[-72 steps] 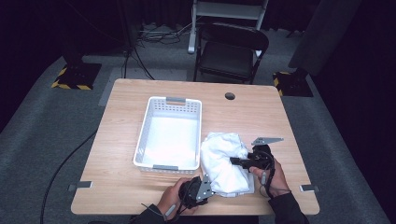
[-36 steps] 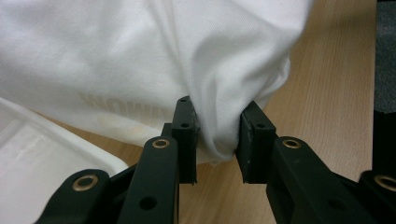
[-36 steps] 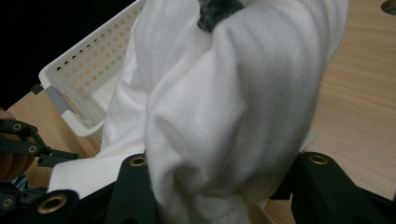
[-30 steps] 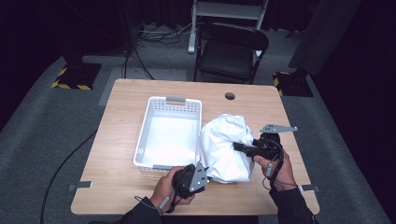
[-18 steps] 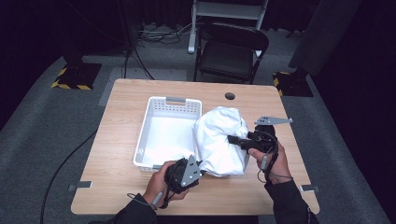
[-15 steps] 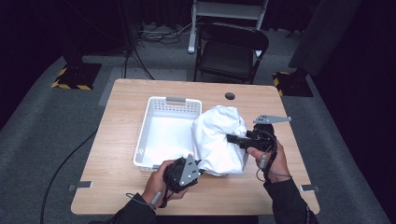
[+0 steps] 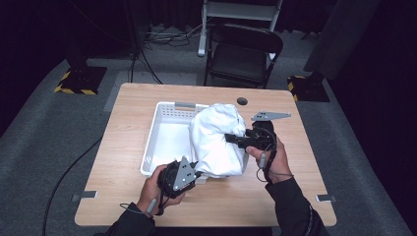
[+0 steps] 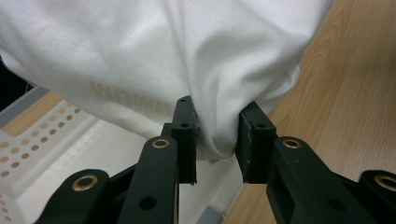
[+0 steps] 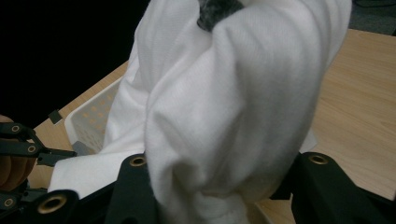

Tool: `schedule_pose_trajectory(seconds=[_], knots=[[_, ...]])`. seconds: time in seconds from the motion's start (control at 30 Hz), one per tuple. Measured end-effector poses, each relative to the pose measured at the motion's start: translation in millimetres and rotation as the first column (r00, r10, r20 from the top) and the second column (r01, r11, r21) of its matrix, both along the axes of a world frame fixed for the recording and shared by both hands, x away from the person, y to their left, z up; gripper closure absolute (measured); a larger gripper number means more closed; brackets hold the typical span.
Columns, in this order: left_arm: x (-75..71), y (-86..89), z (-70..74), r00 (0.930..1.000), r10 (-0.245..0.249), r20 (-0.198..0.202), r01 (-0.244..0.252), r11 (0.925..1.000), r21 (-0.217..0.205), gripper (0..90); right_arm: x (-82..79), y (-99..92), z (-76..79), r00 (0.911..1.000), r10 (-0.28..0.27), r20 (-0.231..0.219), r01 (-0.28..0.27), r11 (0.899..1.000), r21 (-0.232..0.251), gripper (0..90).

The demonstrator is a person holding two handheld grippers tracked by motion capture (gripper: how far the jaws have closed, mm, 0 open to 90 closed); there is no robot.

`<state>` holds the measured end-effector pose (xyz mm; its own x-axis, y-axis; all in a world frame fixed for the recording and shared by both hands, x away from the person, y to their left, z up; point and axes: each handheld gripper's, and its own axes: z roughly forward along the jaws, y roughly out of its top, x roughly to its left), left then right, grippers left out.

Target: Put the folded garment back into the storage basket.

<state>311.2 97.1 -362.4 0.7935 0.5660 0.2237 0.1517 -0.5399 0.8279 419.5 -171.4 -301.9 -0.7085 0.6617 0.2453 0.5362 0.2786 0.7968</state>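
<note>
A bundled white garment (image 7: 216, 142) hangs lifted between both grippers, over the right rim of the white perforated basket (image 7: 157, 142), which sits mid-table with bare wood table (image 7: 128, 118) open to its left and behind. The left gripper (image 7: 189, 173) reaches in from the near edge, jaws clamped on a lower fold; the right gripper (image 7: 236, 140) comes in level from the right, jaws pinched on a thick bunch of cloth. The left gripper view reveals faint lettering on the fabric and the pinched fold (image 8: 212, 135); the right gripper view shows the basket's far corner (image 9: 91, 114)
</note>
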Motion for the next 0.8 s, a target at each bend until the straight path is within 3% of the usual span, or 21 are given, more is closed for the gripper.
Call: schedule_pose_trajectory(seconds=[0.8], knots=[[3.3,39.7,-5.4,0.9952,0.097,-0.017,-0.097,0.9947,-0.034,71.5,14.4,46.6,-0.3,0.9987,0.050,0.008,-0.050,0.999,-0.022,57.2]])
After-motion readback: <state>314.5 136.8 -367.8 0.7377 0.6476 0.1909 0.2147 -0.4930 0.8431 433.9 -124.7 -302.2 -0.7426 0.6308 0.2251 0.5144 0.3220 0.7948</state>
